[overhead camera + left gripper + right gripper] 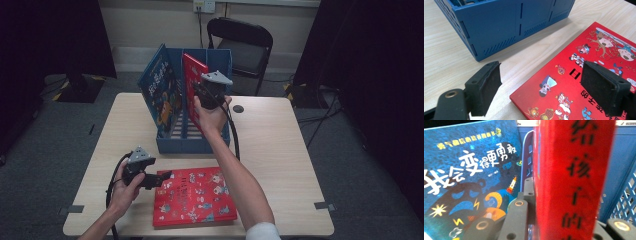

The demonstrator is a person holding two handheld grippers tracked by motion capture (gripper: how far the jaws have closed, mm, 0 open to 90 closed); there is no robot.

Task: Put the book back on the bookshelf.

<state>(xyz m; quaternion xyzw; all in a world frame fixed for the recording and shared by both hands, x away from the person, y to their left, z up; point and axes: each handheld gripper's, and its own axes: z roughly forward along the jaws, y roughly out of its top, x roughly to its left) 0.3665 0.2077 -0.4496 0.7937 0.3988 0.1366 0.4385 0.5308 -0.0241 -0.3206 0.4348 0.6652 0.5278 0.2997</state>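
Flat red book (194, 197) at the table's near edge awaits the left gripper (165, 177), jaws apart, while the right gripper (202, 90), clamped on an upright red book (191, 80), files it in the blue rack (192, 142).

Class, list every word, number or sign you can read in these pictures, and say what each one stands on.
"我会变得更勇敢": white letters on the blue book standing in the blue file box.
"给孩子的": black letters down the spine of the red book clamped in the right tongs.
"日" and "的": on the flat red book by the open left tongs; the rest is cut off.
Small yellow line above the blue title: too blurred.
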